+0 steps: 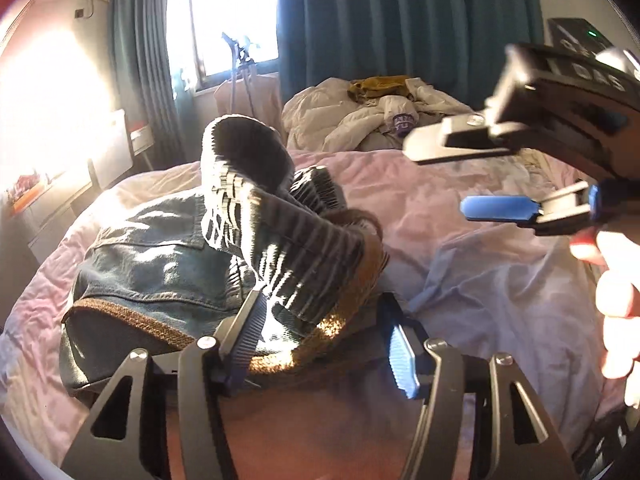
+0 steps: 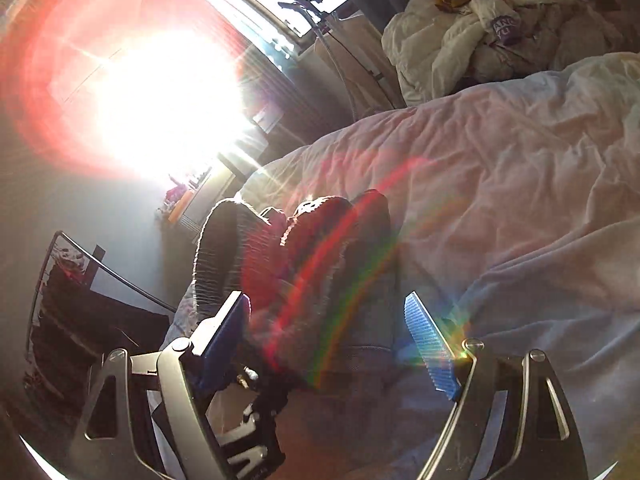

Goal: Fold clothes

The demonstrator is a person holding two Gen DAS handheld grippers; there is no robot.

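Nearest the left wrist lens, the left gripper (image 1: 324,340) stands with its jaws apart over the near edge of the clothing pile; the ribbed grey pad on the left side and the blue pad on the right flank a brown knitted hem, and neither pad presses on cloth, so the tool is open and holds nothing. Left of centre, the denim garment (image 1: 148,256) lies bunched on the pink bedsheet (image 1: 460,208), with the grey ribbed knit (image 1: 256,184) heaped over its right part and rising in a loop toward the window (image 1: 224,12). Teal curtains (image 1: 400,16) hang behind, and a crumpled white duvet (image 1: 360,120) with a mustard cloth on top lies at the far end of the bed. To the right, the right gripper (image 1: 464,180) hovers above the bare sheet, well apart from the pile, jaws wide and empty, with a hand (image 1: 616,304) at the frame edge. From the right wrist view, strong sun flare washes out the left half; the right gripper (image 2: 332,340) again shows its blue pads spread, the pile (image 2: 304,248) apparently lying just ahead between them, though the glare prevents confirming any contact.
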